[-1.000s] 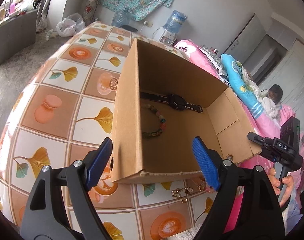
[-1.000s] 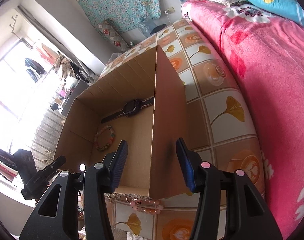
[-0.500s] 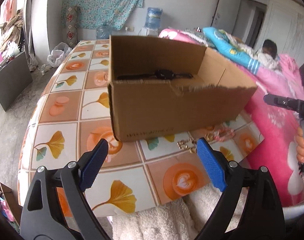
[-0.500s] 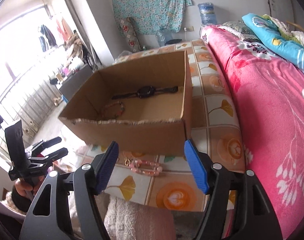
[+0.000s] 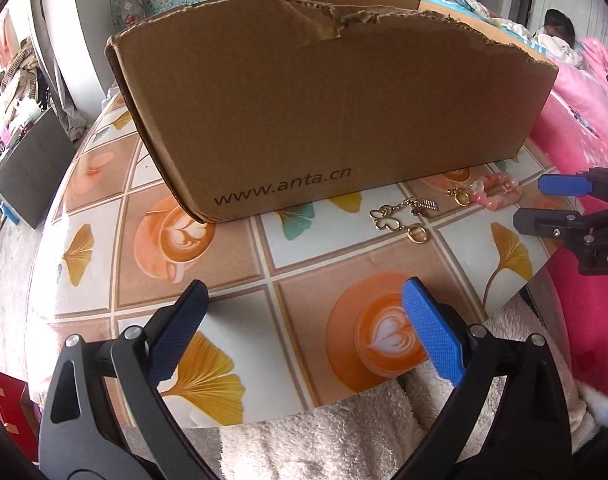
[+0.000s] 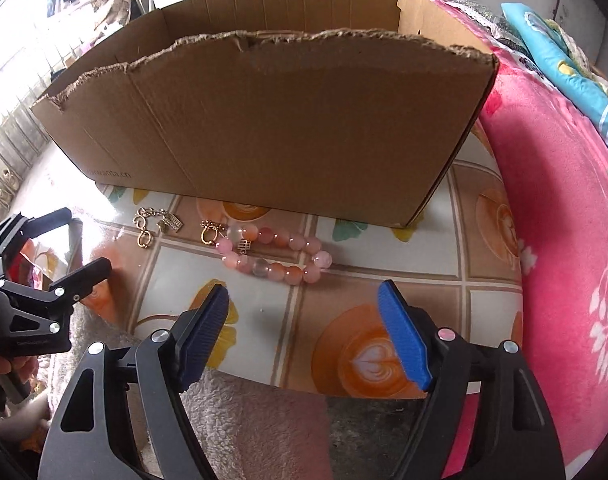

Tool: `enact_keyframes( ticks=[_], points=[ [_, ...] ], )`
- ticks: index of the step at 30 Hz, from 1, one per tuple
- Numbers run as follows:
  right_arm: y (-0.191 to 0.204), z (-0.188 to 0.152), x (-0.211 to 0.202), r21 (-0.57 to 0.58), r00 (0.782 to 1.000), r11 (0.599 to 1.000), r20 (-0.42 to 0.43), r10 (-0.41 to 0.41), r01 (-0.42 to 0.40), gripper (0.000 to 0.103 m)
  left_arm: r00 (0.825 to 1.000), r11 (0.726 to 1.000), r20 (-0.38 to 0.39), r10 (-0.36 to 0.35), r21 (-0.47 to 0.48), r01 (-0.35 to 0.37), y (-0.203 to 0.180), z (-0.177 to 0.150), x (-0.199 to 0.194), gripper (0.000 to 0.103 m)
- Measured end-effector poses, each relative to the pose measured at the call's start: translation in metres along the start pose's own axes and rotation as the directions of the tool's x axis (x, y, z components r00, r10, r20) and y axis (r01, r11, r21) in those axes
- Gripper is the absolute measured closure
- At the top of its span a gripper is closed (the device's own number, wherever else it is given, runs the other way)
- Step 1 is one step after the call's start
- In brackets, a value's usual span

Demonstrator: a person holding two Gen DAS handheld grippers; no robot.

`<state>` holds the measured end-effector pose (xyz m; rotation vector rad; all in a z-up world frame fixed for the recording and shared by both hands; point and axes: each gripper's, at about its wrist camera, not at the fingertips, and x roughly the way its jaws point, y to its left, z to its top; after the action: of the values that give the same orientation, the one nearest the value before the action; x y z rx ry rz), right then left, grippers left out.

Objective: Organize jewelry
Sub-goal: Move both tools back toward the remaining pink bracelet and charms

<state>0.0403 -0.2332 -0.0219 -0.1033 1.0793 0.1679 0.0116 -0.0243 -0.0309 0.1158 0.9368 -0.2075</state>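
A pink bead bracelet (image 6: 276, 254) lies on the table just in front of the cardboard box (image 6: 272, 120); it also shows in the left wrist view (image 5: 494, 194). A gold chain bracelet (image 5: 404, 218) lies to its left, also in the right wrist view (image 6: 156, 222). My right gripper (image 6: 304, 332) is open and empty, low over the table edge just short of the pink bracelet. My left gripper (image 5: 304, 328) is open and empty, near the table's front edge, short of the gold chain. The box (image 5: 324, 104) hides its contents from both views.
The table (image 5: 224, 264) has a patterned oilcloth of tiles. A pink blanket (image 6: 564, 240) on a bed lies right of it. A fluffy towel (image 5: 324, 440) lies below the table's front edge. A person lies on the bed at far right (image 5: 560, 24).
Both grippers have dropped from above the box to table level in front of it. The watch and bead bracelet inside the box have gone out of sight behind its wall.
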Motion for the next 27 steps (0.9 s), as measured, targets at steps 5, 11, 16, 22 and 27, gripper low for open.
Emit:
enact_keyframes(
  ticks=[5, 11, 16, 22, 27],
  points=[
    [-0.004, -0.002, 0.006, -0.012, 1.000, 1.000, -0.008, -0.028, 0.028, 0.014, 1.000, 1.000, 0.015, 0.011, -0.004, -0.011, -0.001, 0.000, 0.002, 0.007],
    [-0.017, -0.004, 0.009, 0.007, 0.999, 1.000, -0.023, -0.022, 0.022, 0.006, 1.000, 1.000, -0.018, 0.001, 0.008, -0.001, 0.001, 0.006, 0.007, 0.007],
    [-0.023, -0.004, 0.010, -0.002, 1.000, 1.000, -0.012, -0.016, 0.016, 0.006, 1.000, 1.000, -0.029, 0.001, 0.001, -0.001, 0.004, 0.009, 0.010, 0.007],
    [-0.026, -0.011, 0.012, -0.021, 1.000, 1.000, 0.009, -0.002, 0.002, 0.006, 1.000, 1.000, 0.004, 0.003, 0.004, -0.003, 0.004, 0.006, 0.010, 0.007],
    [-0.031, -0.016, 0.012, -0.016, 1.000, 1.000, 0.021, -0.011, 0.011, 0.006, 0.999, 1.000, 0.038, -0.002, 0.018, 0.001, 0.001, 0.000, 0.007, 0.007]
  ],
)
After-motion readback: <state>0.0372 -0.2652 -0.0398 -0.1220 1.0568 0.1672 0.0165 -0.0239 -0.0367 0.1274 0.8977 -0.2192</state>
